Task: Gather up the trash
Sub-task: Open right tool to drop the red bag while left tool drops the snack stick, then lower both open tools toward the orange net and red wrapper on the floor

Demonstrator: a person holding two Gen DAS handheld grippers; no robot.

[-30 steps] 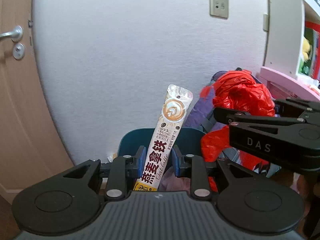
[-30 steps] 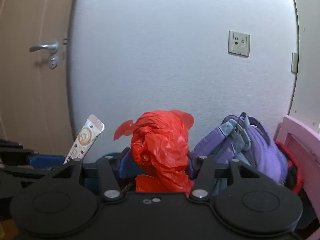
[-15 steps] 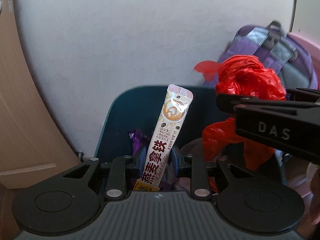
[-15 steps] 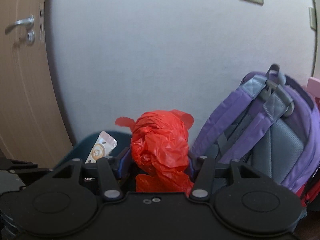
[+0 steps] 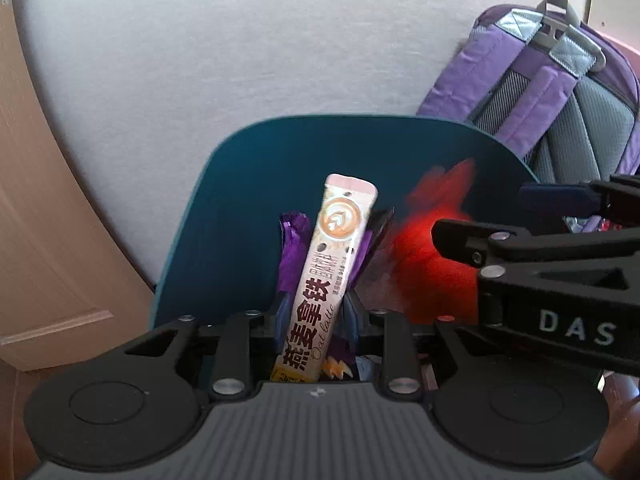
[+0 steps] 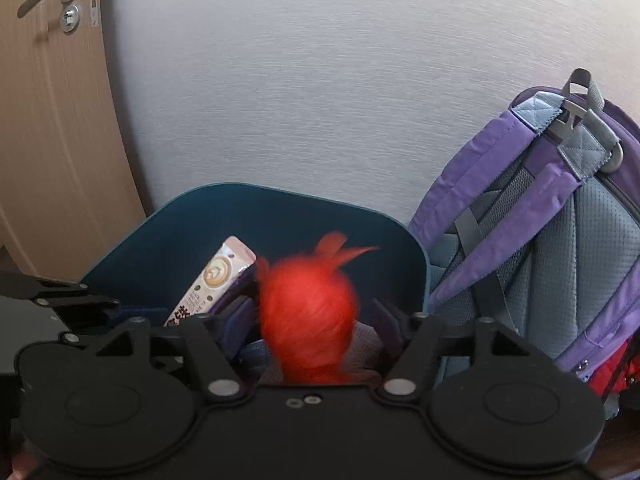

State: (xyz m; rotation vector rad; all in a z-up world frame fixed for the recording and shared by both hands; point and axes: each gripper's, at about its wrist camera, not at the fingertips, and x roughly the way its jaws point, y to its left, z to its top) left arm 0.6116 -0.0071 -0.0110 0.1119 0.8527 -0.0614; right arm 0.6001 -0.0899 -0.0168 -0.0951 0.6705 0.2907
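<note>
Over the teal bin, both grippers are dropping their trash.

Against the white wall (image 6: pixel 320 80), beside a purple backpack (image 6: pixel 540 240), the teal bin (image 5: pixel 240 220) already holds wrappers. Since a moment ago the right gripper (image 6: pixel 312 320) has sprung wide, fingers opening clear of the red plastic bag (image 6: pixel 308 312), now blurred and falling into the bin, so that item looks collected. The left gripper (image 5: pixel 316 312) is just starting to open around the oat latte sachet (image 5: pixel 320 280), upright between its fingers above the bin; its release looks imminent.
</note>
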